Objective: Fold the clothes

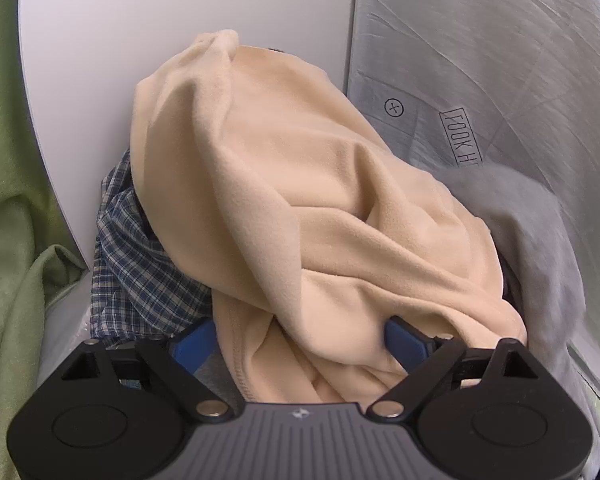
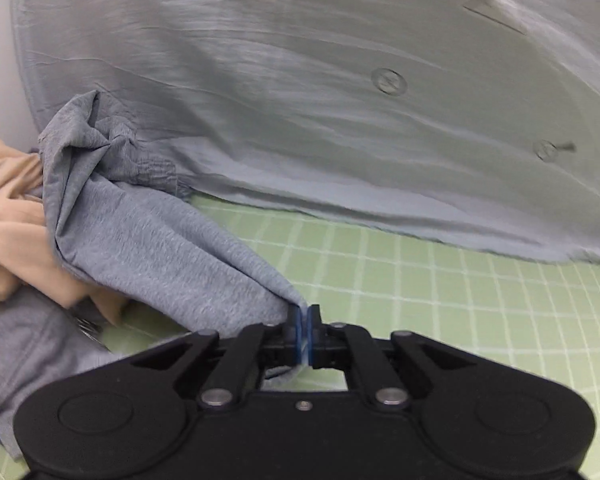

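The left hand-held gripper point(image 1: 300, 340) stands with its jaws spread wide, its blue pads point(image 1: 406, 344) set on either side of a fold of the beige fleece garment point(image 1: 300, 184); the fabric bulges between them, but the pads do not press it together. That fleece tops a heap of clothes, with a blue plaid shirt point(image 1: 140, 264) tucked under its left side and a grey garment point(image 1: 540, 248) trailing off to the right. A green cloth point(image 1: 8, 220) hangs at the far left edge, beside a white panel point(image 1: 140, 40) that rises behind the heap; whether that panel is the wall of a bin or basket cannot be told, since no rim shows.

The right hand-held gripper point(image 2: 303, 328) is clamped shut on a corner of the grey garment point(image 2: 160, 248), which stretches from the pinched tip back and leftward to the beige fleece point(image 2: 12, 208) at the left edge. More grey knit fabric point(image 2: 32, 352) lies low at the left of this view. Beneath the gripper is a green gridded mat point(image 2: 440, 304) covering the counter. Spread flat on the mat behind it lies a pale blue-grey shirt point(image 2: 300, 120) with clear buttons and small orange embroidered motifs; the same shirt, with a printed label, shows at the upper right of the left wrist view
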Tool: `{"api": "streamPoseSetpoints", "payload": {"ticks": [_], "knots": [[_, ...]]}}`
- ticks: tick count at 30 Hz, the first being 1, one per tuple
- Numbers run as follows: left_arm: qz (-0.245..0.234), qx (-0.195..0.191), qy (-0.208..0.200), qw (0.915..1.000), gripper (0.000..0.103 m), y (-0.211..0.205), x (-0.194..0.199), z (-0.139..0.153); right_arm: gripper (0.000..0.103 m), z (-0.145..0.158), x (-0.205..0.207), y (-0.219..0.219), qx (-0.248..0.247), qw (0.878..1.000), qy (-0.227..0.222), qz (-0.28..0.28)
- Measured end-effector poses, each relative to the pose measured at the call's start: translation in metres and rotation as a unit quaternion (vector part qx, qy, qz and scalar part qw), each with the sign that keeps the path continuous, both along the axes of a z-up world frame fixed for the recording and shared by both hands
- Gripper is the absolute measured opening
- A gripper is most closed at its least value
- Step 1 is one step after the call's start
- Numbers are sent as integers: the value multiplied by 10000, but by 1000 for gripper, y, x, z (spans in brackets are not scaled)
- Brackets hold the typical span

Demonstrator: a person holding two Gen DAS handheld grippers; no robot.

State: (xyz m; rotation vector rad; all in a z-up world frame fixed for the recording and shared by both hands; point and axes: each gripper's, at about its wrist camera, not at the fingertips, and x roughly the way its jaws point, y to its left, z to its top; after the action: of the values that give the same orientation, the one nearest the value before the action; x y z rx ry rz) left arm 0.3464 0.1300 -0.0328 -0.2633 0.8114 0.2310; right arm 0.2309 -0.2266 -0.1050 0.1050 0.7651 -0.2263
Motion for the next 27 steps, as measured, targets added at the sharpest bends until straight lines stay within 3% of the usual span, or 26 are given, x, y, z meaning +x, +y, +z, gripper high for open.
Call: {"api": "streamPoseSetpoints", "payload": {"ticks": [6,13,17,19,21,24,27], "knots": [[67,53,-63,9999,93,1,-6,2,2,-30,-80,-79,-975,9895,632,-856],[-75,48,-85,9999,91,-14,-42,12,5,-31,-167,-169,-548,9649,793,-2442],[-361,-30,72,9993,91,-44,-81,7,46,-22,-212,-183,237,9520,391,-3025],[-572,-84,214,9981,91,-66,-106,0,48,-21,-227,-176,762,9502,188,-3016],[-773,-222,390,9960,91,-86,-134,-6,62,-24,-230,-166,1249,9509,163,-2826],[-1011,-649,606,9909,91,-112,-177,-9,73,-32,-220,-143,1906,9544,204,-2290],[-1462,-511,596,9861,92,-141,-215,-5,77,-41,-202,-120,2261,9579,255,-1752]]}}
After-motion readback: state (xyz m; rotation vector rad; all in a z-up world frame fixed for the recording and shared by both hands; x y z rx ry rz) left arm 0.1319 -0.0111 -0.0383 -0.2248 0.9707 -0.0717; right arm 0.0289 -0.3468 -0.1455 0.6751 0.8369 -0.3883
